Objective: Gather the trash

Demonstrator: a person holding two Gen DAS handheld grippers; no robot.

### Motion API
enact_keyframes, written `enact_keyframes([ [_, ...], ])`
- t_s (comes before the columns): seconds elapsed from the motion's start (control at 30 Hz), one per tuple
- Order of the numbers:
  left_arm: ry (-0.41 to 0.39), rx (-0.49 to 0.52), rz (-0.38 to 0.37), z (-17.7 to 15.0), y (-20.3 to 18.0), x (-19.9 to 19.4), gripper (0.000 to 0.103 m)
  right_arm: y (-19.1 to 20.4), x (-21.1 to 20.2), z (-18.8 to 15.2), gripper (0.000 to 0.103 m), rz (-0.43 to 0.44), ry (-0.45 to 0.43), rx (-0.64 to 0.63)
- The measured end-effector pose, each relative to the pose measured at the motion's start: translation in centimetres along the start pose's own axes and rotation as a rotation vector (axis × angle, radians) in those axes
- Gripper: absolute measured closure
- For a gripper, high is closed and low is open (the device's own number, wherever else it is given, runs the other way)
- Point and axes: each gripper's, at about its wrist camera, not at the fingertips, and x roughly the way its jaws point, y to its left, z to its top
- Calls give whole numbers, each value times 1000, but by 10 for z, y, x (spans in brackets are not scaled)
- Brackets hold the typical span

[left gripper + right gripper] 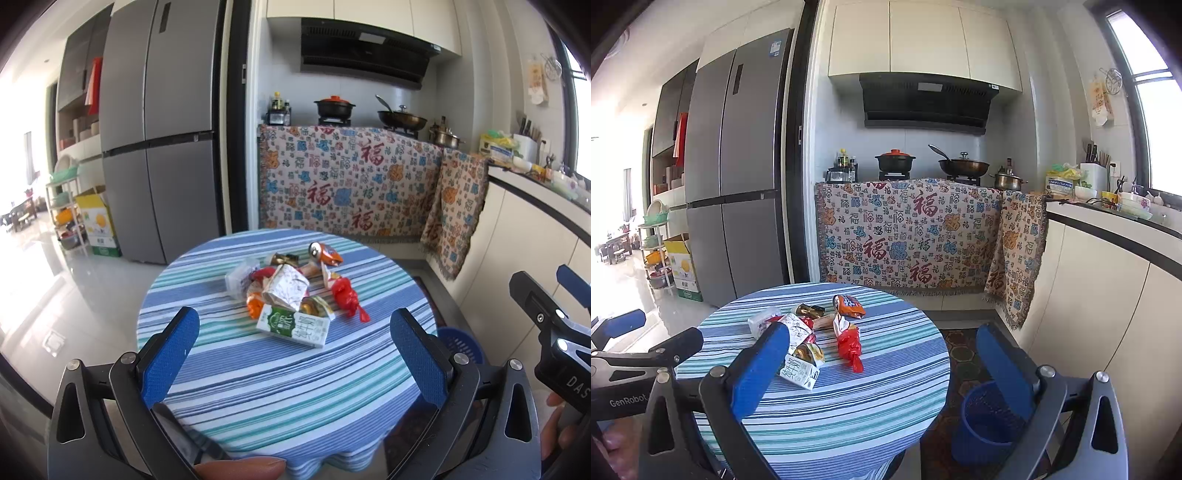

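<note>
Two handheld grippers were over a round table w/ a blue-striped cloth [280, 387]: the left gripper [295, 339] had its blue pads spread wide, holding nothing, and the right gripper [882, 365] was likewise wide apart and empty. One pile of trash sat near the table's middle. In it I counted 1 green-and-white milk carton [293, 326] at the near edge, 1 crumpled silvery carton [284, 290] just behind it, 1 knotted red plastic bag [347, 297] to the right, 1 crushed orange can [325, 253] at the far side, 1 clear plastic wrapper [238, 278] on the left, plus a few small wrappers I couldn't separate. One container: a blue plastic basket [982, 424] on the floor beside the table, right side; its inside was partly hidden by the right gripper's pad, so contents unclear. On the stove behind: 1 black pot w/ orange lid [894, 159], 1 wok [962, 165].
</note>
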Motion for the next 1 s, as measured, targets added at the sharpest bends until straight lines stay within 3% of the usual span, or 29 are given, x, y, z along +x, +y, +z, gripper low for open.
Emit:
enact_keyframes([
  [1.0,7,-20,19,-3,3,3,0,-6,1,-2,0,-2,5,16],
])
